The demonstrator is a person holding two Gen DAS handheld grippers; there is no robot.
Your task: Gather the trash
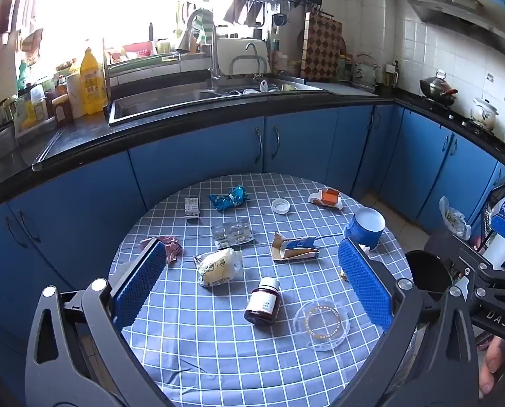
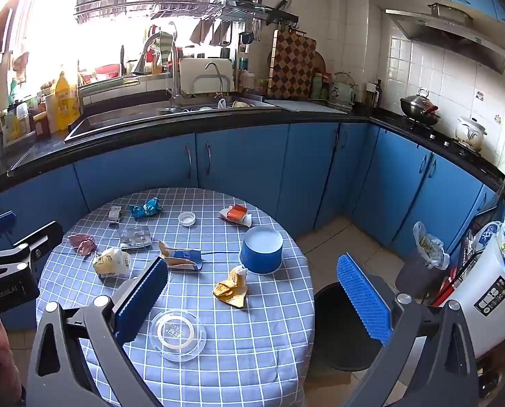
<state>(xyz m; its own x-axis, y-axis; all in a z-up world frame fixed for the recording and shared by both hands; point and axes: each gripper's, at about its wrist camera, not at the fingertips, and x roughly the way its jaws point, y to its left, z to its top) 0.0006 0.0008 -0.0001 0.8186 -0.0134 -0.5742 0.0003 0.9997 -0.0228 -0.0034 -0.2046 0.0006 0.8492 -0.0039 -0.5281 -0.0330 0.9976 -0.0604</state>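
Brown bottle (image 1: 262, 302) lying on its side on checked table (image 1: 201, 356), cap pointing away from us, long axis running roughly along our reach. We are seeing it dead ahead between left gripper (image 1: 252, 285) pads, so left is nearer. We are holding both claws wide apart, empty. Right gripper (image 2: 252, 291) hovering by yellow wrapper (image 2: 231, 288), black bin (image 2: 337, 332) beside table.

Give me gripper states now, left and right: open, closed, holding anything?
Left gripper: open, jaws wide apart, holding nothing, above the table.
Right gripper: open, jaws wide apart, holding nothing.
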